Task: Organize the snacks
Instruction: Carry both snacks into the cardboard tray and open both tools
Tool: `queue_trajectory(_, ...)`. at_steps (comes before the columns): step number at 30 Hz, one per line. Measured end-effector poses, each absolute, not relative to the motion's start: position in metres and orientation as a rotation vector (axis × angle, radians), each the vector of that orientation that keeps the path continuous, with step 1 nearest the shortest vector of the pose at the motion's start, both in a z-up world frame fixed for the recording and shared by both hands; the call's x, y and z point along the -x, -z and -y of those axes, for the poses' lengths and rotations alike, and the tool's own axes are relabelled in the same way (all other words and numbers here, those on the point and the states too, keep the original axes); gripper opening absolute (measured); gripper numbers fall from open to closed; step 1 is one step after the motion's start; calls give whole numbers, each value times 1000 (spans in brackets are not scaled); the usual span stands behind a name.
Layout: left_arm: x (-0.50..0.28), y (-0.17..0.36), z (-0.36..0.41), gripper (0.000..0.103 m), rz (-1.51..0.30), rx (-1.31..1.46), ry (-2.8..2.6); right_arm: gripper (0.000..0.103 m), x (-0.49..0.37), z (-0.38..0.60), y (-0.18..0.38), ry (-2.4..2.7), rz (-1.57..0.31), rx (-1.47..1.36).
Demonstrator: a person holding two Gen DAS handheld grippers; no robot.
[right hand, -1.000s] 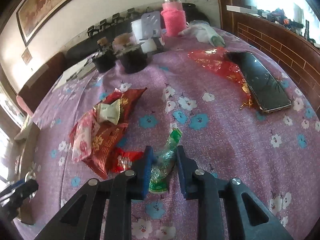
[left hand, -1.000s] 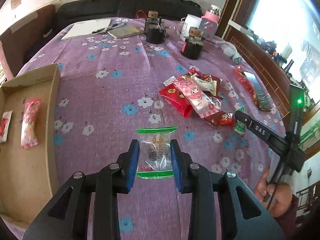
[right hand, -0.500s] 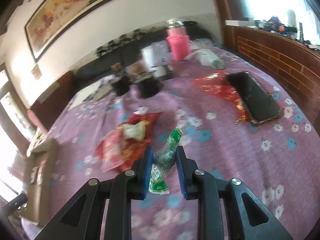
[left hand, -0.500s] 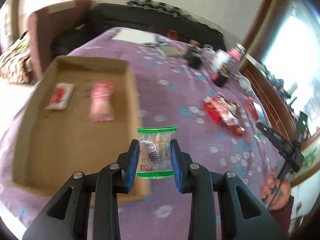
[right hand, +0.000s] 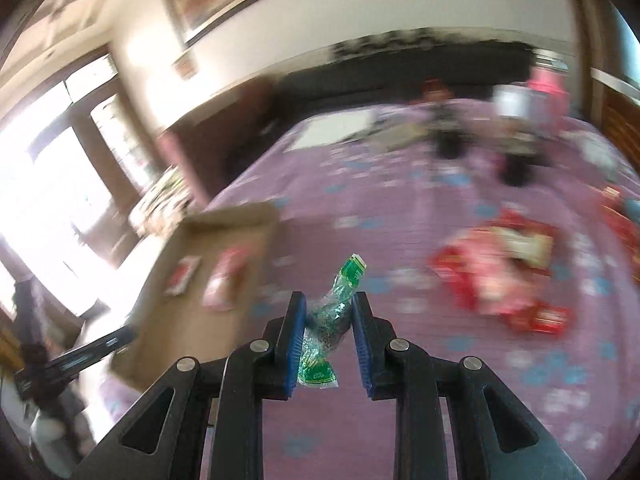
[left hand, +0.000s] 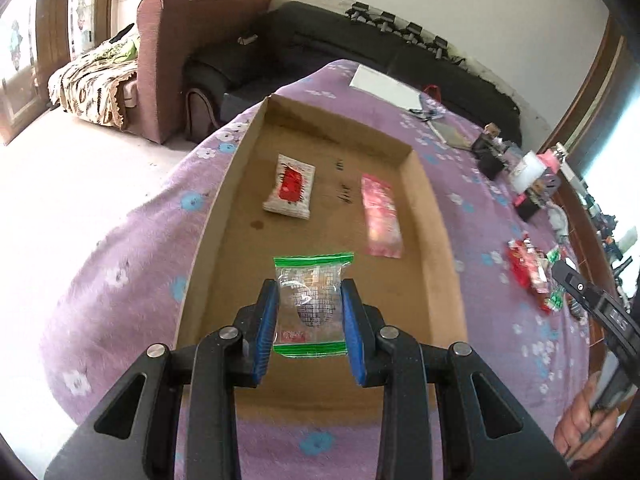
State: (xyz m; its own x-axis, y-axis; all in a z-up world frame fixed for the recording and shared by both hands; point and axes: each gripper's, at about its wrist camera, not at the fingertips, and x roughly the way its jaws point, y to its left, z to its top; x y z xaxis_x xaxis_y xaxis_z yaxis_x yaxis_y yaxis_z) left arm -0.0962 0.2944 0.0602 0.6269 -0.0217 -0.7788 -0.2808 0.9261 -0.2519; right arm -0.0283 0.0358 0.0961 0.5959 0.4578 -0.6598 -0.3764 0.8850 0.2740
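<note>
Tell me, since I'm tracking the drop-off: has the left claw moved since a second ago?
Yes. The left claw, shut on the clear green-edged packet, has swung left from beside the snack pile to hang over the cardboard tray.

Left tool clamped shut (blue pads pressing inward); right tool likewise pinched.

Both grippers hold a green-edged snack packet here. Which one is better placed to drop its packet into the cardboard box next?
Left. The left gripper holds its clear packet directly above the cardboard box. The right gripper, gripping a crumpled green packet, is over purple cloth, the box off to its left.
</note>
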Motion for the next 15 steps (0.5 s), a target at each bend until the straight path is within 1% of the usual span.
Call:
queue_trajectory(7, 70, -49, -306, 29, -929, 353, -156, 24, 33, -146, -79, -651, -858, 43)
queue_trajectory(15, 49, -41, -315, 29, -957, 363, -163, 24, 21, -194, -50, -709, -936, 74)
